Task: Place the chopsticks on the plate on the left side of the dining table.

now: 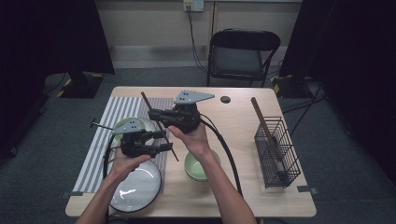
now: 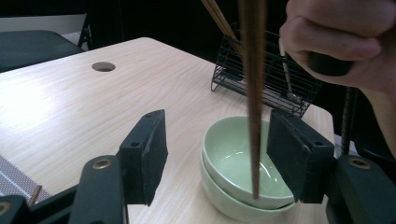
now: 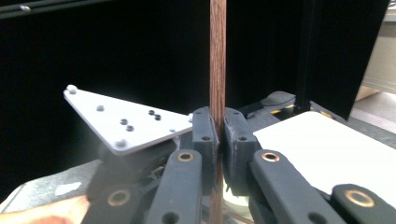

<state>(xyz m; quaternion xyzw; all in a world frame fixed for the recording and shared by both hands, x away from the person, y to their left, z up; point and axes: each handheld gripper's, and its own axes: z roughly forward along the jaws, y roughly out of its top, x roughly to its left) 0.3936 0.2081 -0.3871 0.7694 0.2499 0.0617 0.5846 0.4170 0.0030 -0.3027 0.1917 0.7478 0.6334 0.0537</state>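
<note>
Jaws of right gripper (image 3: 217,135) around 1 chopstick (image 3: 217,56), above 2 stacked bowls (image 2: 233,158).

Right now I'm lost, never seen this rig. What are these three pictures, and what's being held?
No robot here: a person holds a hand-held gripper in each hand. The high view looks down on the table; the other two pictures come from cameras riding on each gripper.

The right hand-held gripper is shut on a brown chopstick. The left hand-held gripper stands open, with that chopstick between its jaws but untouched.

On the table: stacked green bowls, a wire basket with more chopsticks, a striped mat, a plate.
</note>
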